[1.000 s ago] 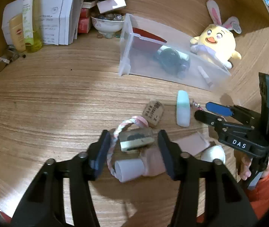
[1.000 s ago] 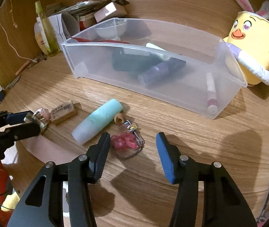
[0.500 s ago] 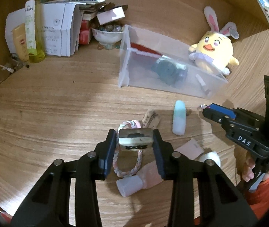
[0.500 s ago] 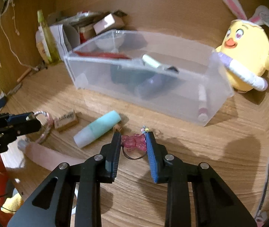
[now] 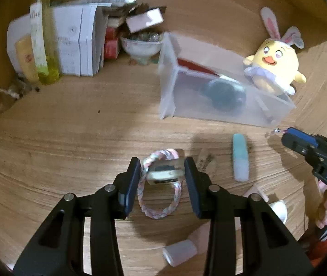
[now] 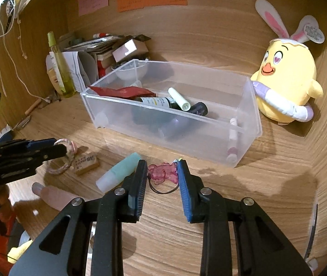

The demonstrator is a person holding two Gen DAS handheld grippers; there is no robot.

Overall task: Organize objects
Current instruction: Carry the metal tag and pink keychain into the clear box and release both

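My left gripper is shut on a small beige stamp block with a pink-white braided cord loop hanging from it, held above the desk. My right gripper is shut on a pink bear keychain, lifted off the desk, its black cord dangling below. The clear plastic bin stands just beyond it and holds a dark bottle, tubes and a red packet; it also shows in the left wrist view. A mint tube and a second stamp block lie on the desk.
A yellow chick plush sits right of the bin. A pink tube lies near the front. Papers, boxes, a yellow-green bottle and a bowl crowd the back left corner. Wooden walls enclose the desk.
Both grippers closed from open: the left on the stamp block with cord loop, the right on the pink keychain. Both have since lifted their objects off the desk.
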